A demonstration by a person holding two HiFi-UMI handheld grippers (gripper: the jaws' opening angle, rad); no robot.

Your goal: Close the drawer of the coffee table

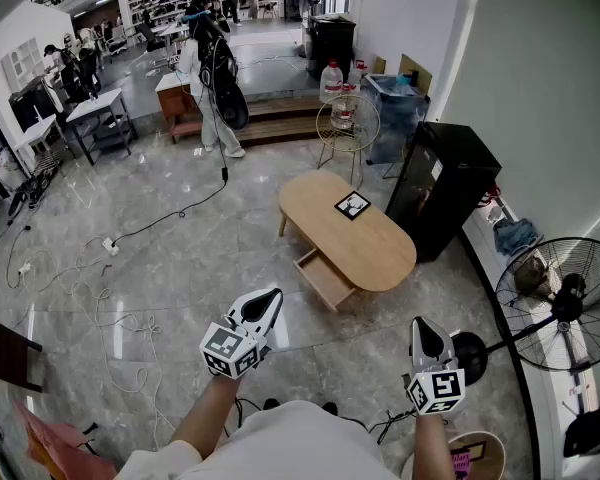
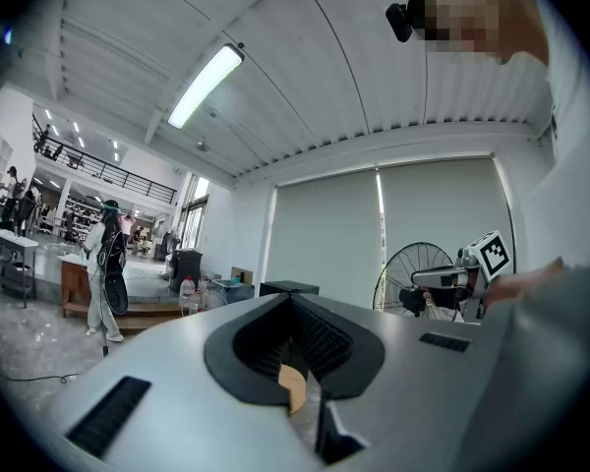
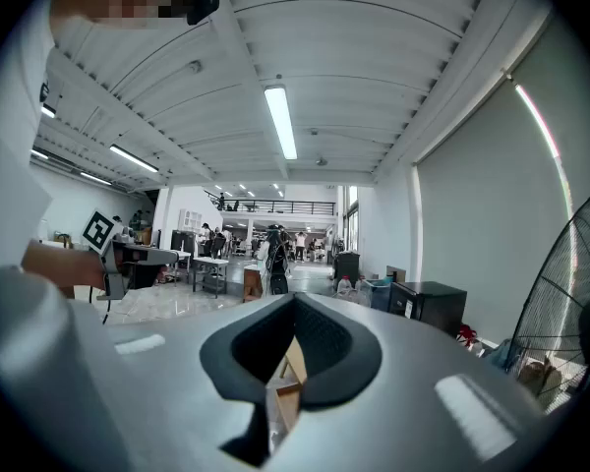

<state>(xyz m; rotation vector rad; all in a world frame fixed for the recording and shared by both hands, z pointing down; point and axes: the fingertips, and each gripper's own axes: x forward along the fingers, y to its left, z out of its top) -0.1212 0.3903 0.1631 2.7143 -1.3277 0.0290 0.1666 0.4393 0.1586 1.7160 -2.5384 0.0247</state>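
left gripper (image 1: 270, 300), right gripper (image 1: 423, 328) closed; drawer (image 1: 323, 279) open

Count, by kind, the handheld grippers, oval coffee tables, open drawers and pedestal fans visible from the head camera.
Grey two-jaw handheld grippers: 2 (left gripper, right gripper)
Oval light-wood coffee table: 1
Open wooden drawer: 1
Black pedestal fan: 1
Total: 5

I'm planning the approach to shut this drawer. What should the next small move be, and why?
Probably step toward the coffee table and carry the left gripper toward the front of the open drawer. The drawer stands pulled out on the table's near side, and the left gripper, shut and empty, is held well short of it, on the side its front faces.
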